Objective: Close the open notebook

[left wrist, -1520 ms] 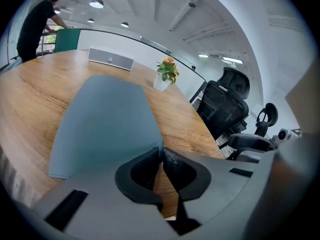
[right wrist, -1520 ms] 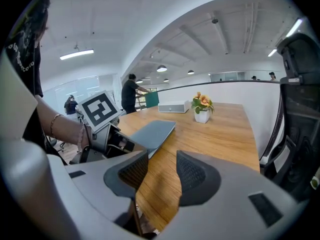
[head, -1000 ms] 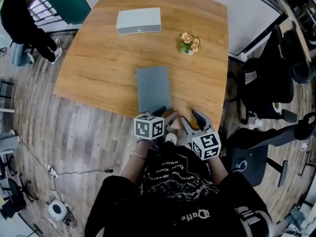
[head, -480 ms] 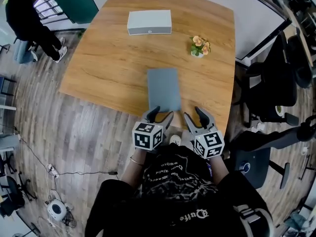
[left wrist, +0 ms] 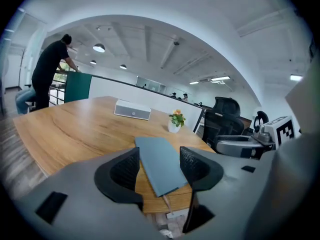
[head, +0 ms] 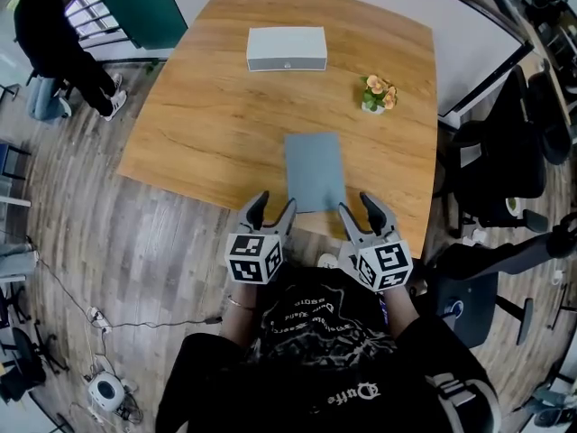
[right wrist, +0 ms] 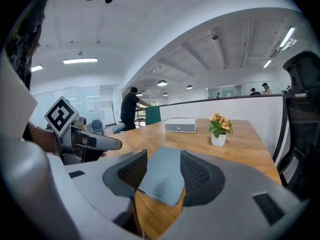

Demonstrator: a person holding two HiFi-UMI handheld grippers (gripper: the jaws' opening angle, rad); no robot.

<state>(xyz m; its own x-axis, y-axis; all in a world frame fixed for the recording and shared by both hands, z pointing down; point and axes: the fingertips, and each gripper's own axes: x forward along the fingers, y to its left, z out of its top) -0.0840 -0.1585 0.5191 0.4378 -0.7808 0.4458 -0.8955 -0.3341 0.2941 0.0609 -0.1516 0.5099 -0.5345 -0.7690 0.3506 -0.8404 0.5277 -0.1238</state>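
Observation:
The grey-blue notebook (head: 315, 171) lies closed and flat on the wooden table (head: 207, 124), its near end at the table's front edge. My left gripper (head: 272, 207) hovers just off that edge, to the left of the notebook's near corner, open and empty. My right gripper (head: 359, 207) is held at the notebook's near right corner, also open and empty. In the left gripper view the notebook (left wrist: 159, 163) shows between and beyond the jaws, untouched. The right gripper view shows the notebook (right wrist: 162, 173) the same way, clear of both pads.
A white box (head: 287, 49) sits at the table's far side and a small flower pot (head: 377, 95) at the right. Black office chairs (head: 505, 170) stand to the right. A person (head: 50, 39) stands by a green partition (head: 135, 7) at the far left.
Both grippers have drawn back from the notebook's near edge toward my body. The left one has also shifted left and risen. The notebook has stayed closed and still.

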